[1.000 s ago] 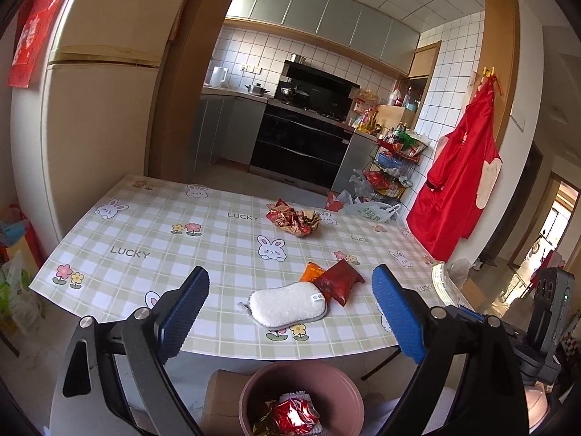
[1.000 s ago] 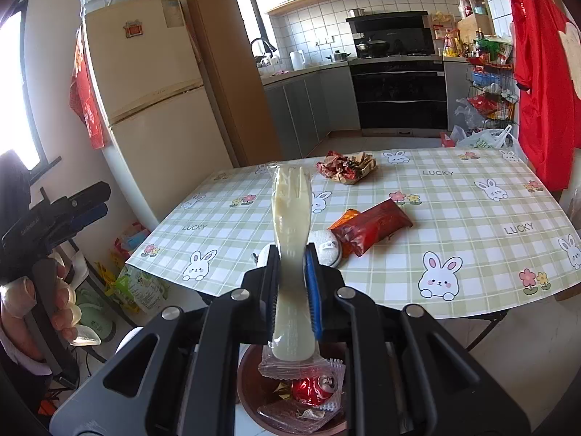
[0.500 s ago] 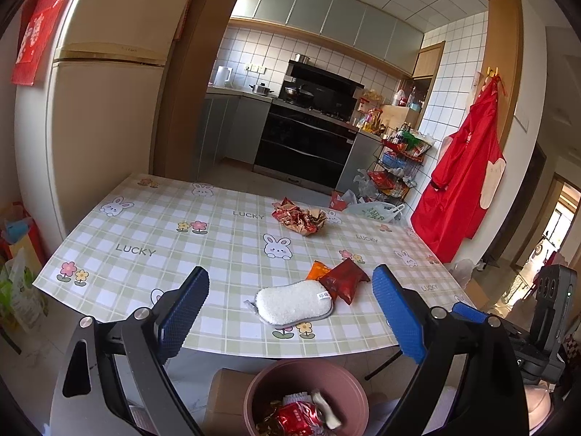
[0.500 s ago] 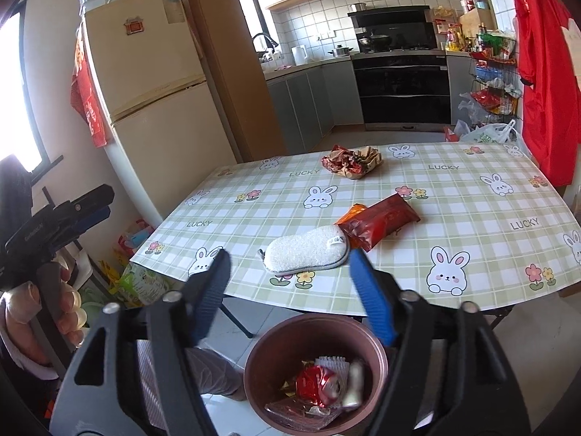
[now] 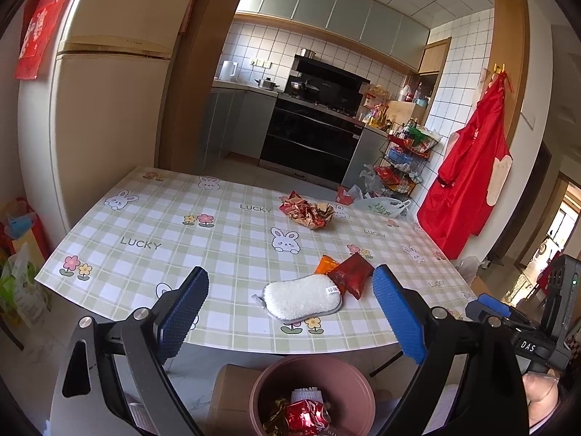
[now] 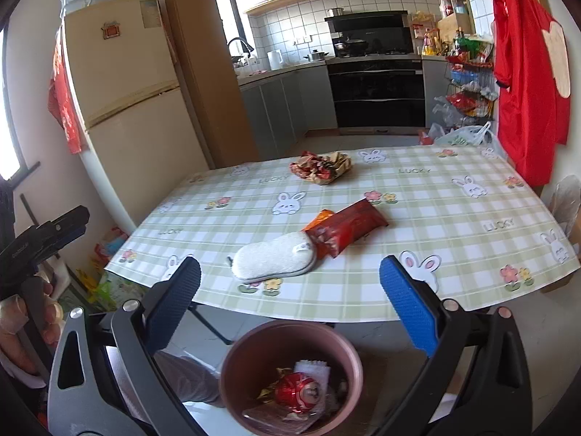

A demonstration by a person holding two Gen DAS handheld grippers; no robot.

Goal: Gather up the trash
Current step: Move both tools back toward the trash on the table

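Note:
A pink-brown bin (image 6: 290, 374) stands on the floor under the table's near edge, holding a crushed red can (image 6: 296, 392), wrappers and a white packet. On the checked tablecloth (image 6: 417, 196) lie a white sponge (image 6: 274, 259), a red snack packet (image 6: 348, 230) over an orange one (image 6: 319, 218), and crumpled red-gold wrappers (image 6: 321, 165). My right gripper (image 6: 289, 265) hovers above the bin, its jaws opening, nothing between them. My left gripper (image 5: 288, 272) is open and empty, also over the bin (image 5: 312, 396).
A cream fridge (image 6: 134, 105) stands left of the table. Behind it are kitchen cabinets and a black oven (image 6: 377, 91). A red apron (image 6: 526, 72) hangs at the right beside a wire rack of packets. A person's hand (image 6: 21, 312) holds the left gripper's handle.
The right gripper opened wide and let go of the pale hand-shaped item it gripped, which dropped into the bin. The left gripper stayed open and barely moved.

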